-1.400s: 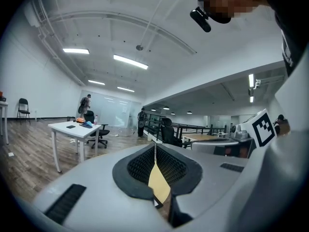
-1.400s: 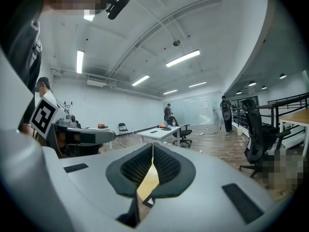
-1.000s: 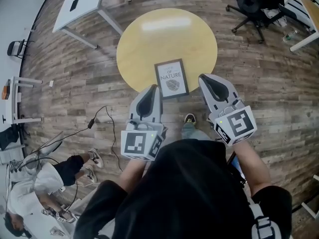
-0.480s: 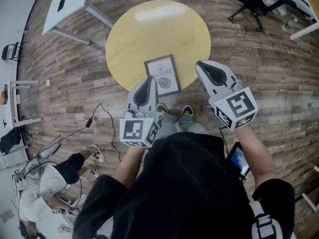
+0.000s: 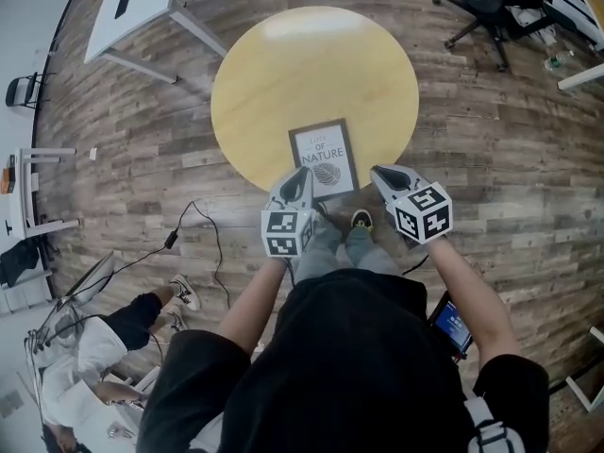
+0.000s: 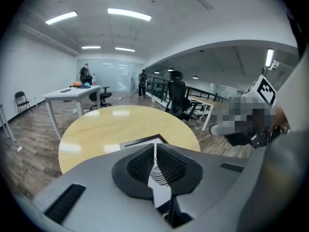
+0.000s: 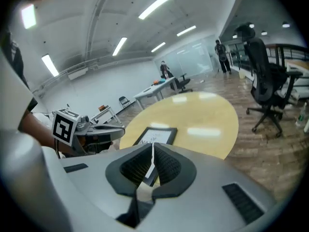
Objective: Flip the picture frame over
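A black picture frame (image 5: 324, 158) with a white print lies face up near the front edge of the round yellow table (image 5: 283, 83). My left gripper (image 5: 297, 176) hovers at the frame's near left corner, jaws pressed together and empty. My right gripper (image 5: 381, 173) is off the frame's near right corner, over the table's rim, also shut with nothing held. In the left gripper view the frame (image 6: 140, 142) peeks out just beyond the closed jaws (image 6: 154, 145). The right gripper view shows the frame (image 7: 157, 136) ahead of its closed jaws (image 7: 152, 146).
A white desk (image 5: 142, 12) stands at the back left and a black office chair (image 5: 486, 3) at the back right. A cable (image 5: 203, 234) runs across the wood floor on the left, near a seated person (image 5: 85, 357). My shoes (image 5: 361, 220) are under the table's edge.
Both grippers have dropped from high in front of the head camera down to table level, close to the frame's near corners. The frame has stayed where it was.
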`<move>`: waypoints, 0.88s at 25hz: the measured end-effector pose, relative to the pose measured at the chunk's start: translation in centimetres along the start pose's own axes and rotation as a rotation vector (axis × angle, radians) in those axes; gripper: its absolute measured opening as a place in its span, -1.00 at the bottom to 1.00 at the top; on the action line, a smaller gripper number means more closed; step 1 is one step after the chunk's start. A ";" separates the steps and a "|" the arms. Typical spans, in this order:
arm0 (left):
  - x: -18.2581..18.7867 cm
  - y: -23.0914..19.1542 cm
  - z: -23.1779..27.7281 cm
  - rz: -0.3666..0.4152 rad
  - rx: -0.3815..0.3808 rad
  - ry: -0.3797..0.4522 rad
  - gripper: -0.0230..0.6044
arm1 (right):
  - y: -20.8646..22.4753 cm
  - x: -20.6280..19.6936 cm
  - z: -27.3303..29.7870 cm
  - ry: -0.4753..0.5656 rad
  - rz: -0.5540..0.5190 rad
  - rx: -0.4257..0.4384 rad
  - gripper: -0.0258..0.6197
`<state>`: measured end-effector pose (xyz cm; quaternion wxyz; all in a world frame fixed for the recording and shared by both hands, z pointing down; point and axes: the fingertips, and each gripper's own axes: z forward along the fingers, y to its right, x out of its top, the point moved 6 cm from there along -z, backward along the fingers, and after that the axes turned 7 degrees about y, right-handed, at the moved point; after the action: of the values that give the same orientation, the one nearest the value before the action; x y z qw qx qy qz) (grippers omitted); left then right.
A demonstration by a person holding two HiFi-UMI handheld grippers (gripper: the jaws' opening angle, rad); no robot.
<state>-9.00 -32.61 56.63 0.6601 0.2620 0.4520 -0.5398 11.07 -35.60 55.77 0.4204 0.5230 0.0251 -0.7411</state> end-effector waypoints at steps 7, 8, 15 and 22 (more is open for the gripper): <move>-6.1 -4.3 2.0 -0.023 0.039 -0.140 -0.83 | 1.6 -8.6 5.0 -0.265 0.327 0.055 -0.74; -6.3 -4.5 2.3 -0.026 0.036 -0.147 -0.83 | 1.6 -9.2 5.0 -0.270 0.377 0.068 -0.59; -7.5 -5.2 3.1 -0.053 0.008 -0.169 -0.83 | 1.7 -10.5 5.1 -0.201 0.598 0.074 -0.41; -7.6 -5.0 3.3 0.000 -0.035 -0.175 -0.83 | 1.7 -11.3 5.7 -0.139 0.761 0.116 -0.41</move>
<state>-12.78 -33.18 65.51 0.7016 0.2021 0.4020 -0.5526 9.06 -32.66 68.05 0.6356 0.4664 -0.2409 -0.5661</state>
